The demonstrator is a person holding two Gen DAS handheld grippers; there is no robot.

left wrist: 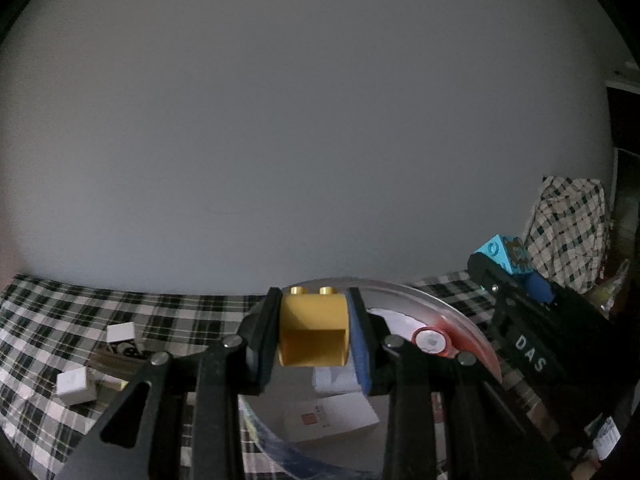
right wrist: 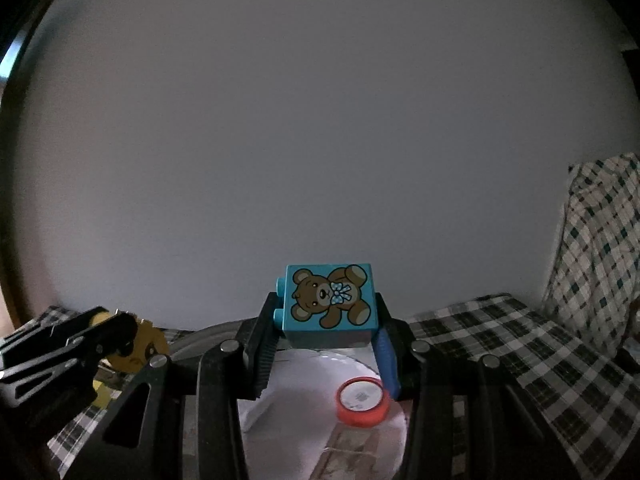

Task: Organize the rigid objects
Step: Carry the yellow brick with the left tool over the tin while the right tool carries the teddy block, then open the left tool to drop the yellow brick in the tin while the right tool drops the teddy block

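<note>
Left tool point(left wrist: 312, 328) clamped the yellow brick point(left wrist: 312, 330) by its flat sides; right tool point(right wrist: 326, 334) likewise held the teddy-bear brick point(right wrist: 331, 300), both above the clear bowl point(left wrist: 460, 320). Rigid, light, smooth plastic probably tolerated firm side grips.

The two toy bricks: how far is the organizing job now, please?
Done: a red-rimmed round lid and white cards already lie in the clear bowl.
In hand: the left gripper clamps the yellow brick and the right gripper clamps the blue teddy-bear brick, both raised over the bowl.
Left: releasing both bricks; two small white blocks remain on the checked cloth.
</note>
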